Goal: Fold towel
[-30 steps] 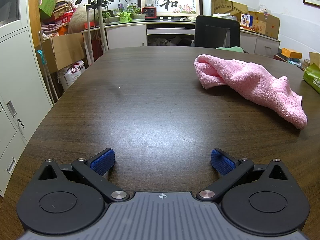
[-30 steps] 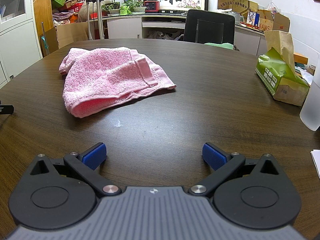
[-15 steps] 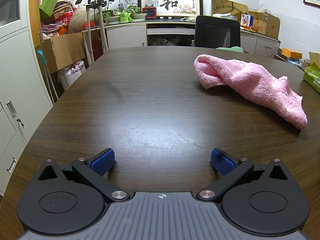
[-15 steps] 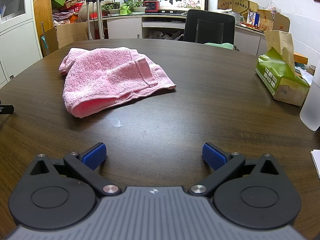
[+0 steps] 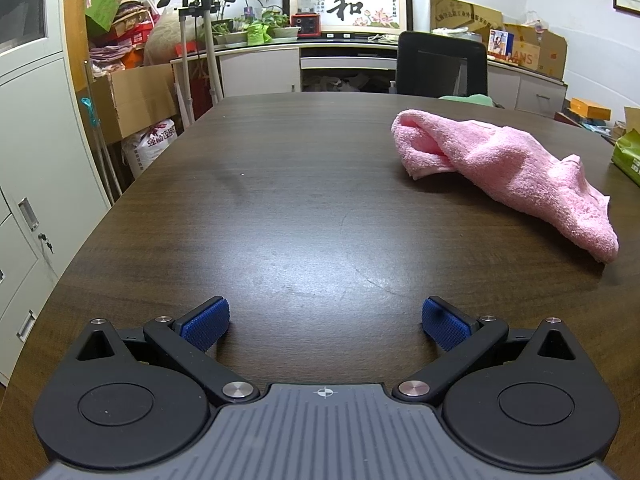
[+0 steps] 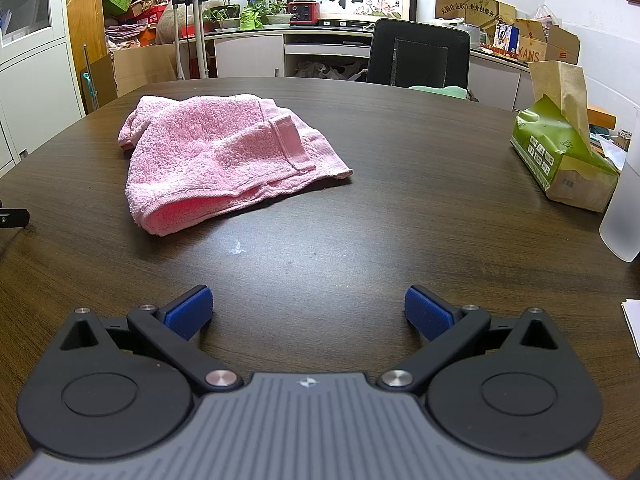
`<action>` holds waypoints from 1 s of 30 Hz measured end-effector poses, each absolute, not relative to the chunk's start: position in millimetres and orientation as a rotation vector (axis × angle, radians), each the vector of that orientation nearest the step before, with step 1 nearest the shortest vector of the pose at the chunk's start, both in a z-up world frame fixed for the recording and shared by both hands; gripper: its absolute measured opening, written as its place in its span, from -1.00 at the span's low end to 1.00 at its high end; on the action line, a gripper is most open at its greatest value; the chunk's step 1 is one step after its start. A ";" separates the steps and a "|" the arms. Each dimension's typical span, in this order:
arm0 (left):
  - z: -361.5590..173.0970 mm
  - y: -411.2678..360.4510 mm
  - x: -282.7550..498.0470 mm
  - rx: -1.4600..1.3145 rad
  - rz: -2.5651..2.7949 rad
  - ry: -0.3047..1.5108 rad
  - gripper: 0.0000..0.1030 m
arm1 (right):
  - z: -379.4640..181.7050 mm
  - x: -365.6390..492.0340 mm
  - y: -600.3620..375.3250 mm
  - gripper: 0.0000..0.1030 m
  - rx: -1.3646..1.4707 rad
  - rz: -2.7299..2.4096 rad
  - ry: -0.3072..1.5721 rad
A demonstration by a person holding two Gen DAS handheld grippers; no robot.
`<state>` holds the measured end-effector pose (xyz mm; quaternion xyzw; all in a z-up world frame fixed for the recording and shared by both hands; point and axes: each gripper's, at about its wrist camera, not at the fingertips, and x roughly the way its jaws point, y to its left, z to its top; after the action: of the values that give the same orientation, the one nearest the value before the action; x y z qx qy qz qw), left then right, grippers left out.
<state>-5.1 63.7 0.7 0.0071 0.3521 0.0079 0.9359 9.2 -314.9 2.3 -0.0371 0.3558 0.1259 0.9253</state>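
A crumpled pink towel (image 5: 504, 168) lies on the dark wooden table (image 5: 280, 208), ahead and to the right in the left wrist view. In the right wrist view the towel (image 6: 216, 160) lies ahead and to the left, loosely bunched with a hemmed edge on top. My left gripper (image 5: 325, 324) is open and empty, low over the table, well short of the towel. My right gripper (image 6: 308, 312) is open and empty, also low over the table (image 6: 400, 200) and short of the towel.
A green tissue box (image 6: 560, 160) and a frosted white cup (image 6: 624, 208) stand at the table's right side. A black office chair (image 6: 418, 56) is behind the far edge. White paper (image 6: 632, 320) lies at the right edge. Cabinets (image 5: 36, 160) stand to the left.
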 end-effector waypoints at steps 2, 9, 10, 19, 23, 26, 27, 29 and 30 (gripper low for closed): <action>0.9 63.3 -5.2 0.013 0.021 0.720 1.00 | 2.7 9.1 -314.6 1.00 -0.077 0.256 0.733; 1.2 62.5 -5.1 0.009 0.032 0.720 1.00 | 6.7 13.9 -310.2 1.00 -0.069 0.220 0.782; 1.2 62.7 -5.2 0.009 0.032 0.720 1.00 | 6.4 13.3 -309.1 1.00 -0.066 0.212 0.777; 1.5 62.2 -4.3 0.009 0.032 0.722 1.00 | 7.6 16.1 -305.9 1.00 -0.056 0.186 0.802; 1.6 61.9 -4.4 0.009 0.032 0.722 1.00 | 9.8 15.0 -304.5 1.00 -0.052 0.166 0.771; 1.5 61.9 -4.3 0.009 0.032 0.722 1.00 | 17.3 17.0 -302.8 1.00 -0.040 0.162 0.737; 1.5 61.9 -4.3 0.009 0.032 0.722 1.00 | 20.7 20.0 -301.4 1.00 -0.034 0.167 0.732; 1.5 61.8 -4.3 0.009 0.032 0.722 1.00 | 27.4 26.0 -298.8 1.00 -0.023 0.179 0.722; 1.5 61.8 -4.3 0.009 0.032 0.722 1.00 | 30.5 29.0 -297.6 1.00 -0.017 0.186 0.719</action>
<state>-4.3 61.8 1.5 0.0045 0.3532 0.0157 0.9354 29.0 -297.6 30.5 -0.0081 0.3512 0.0907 0.9319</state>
